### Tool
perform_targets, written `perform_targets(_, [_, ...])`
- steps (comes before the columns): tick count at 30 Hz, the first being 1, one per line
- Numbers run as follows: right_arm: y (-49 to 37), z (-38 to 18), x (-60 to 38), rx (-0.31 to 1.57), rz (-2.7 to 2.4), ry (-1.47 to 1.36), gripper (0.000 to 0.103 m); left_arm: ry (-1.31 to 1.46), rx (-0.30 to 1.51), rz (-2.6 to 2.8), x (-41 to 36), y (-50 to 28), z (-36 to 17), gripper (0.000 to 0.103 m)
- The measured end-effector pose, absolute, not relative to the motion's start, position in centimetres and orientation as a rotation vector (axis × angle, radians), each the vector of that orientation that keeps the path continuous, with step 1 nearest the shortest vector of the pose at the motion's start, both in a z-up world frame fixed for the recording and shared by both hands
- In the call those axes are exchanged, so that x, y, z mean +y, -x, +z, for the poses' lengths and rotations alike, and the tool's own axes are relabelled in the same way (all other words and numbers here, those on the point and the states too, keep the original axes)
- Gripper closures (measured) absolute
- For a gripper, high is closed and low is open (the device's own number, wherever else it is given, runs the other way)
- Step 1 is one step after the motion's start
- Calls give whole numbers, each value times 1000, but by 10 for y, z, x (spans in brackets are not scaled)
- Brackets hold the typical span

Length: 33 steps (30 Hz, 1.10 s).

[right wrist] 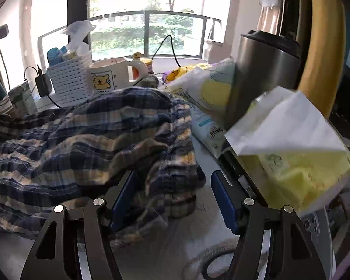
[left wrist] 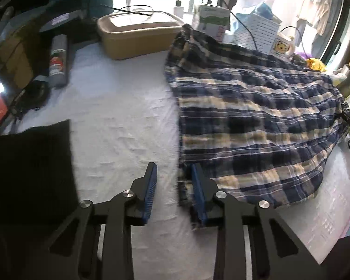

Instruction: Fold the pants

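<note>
Pants (left wrist: 252, 121): plaid in navy, tan and white, spread in a rumpled heap on the right half of the white-covered desk (left wrist: 119, 116); the far edge rides up against the clutter at the back.
Left gripper (left wrist: 173, 179): low over the desk at the near left corner of the pants; fingers (left wrist: 150, 184) apart with blue pads showing, the right-hand finger touching or overlapping the cloth edge, the other over bare white cover. Nothing is clamped between them.
Right gripper (right wrist: 175, 198): at the right-hand end of the pants; fingers (right wrist: 224, 200) spread wide, a bunched fold of plaid lying in the gap beside the left-hand finger, not pinched.
Pants in the right wrist view (right wrist: 88, 144): wrinkled, piled higher toward the middle, hem folds hanging near the gripper.
Mug (right wrist: 109, 77): white with a yellow bear print, standing just behind the pants.
Basket (right wrist: 70, 79): white perforated, left of the mug, with a charger hung on its front.
Steel flask (right wrist: 266, 70): tall, dark-lidded, right of the pants.
Tissue pack (right wrist: 298, 161): yellow, a white sheet sticking up, close to the right gripper.
Tan box (left wrist: 137, 35): lidded, at the back of the desk, left of the pants.
Spray can (left wrist: 58, 60): lying on its side at the desk's left edge.
Black cloth (left wrist: 30, 170): dark patch at near left, apart from the pants.
</note>
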State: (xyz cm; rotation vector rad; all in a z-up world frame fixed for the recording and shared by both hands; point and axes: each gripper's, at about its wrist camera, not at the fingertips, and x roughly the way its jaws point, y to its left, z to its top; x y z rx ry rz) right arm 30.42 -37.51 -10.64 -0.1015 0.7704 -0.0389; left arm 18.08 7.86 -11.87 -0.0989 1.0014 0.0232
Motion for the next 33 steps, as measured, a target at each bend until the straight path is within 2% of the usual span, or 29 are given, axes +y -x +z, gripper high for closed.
perform_targets(8, [-285,-69,-378,652,-101,59,34,1,832,-60,74,-217,-67,72])
perform_targets(15, [-292,-57,-344,630,5,34,34,-38,827,-88,65,-297,-85,72])
perform_targets(23, [-302,-75,-318,682,49,45,34,19,824,-148,70,-322,-96,72])
perform_targets(25, [-307,-78,-316,695,44,38,34,36,829,-153,73,-326,-99,83])
perform_targets(26, [-309,-79,-314,697,44,36,34,42,824,-144,75,-327,-100,99])
perform_targets(33, [-310,-83,-307,717,59,53,34,49,851,5,107,-336,-120,101])
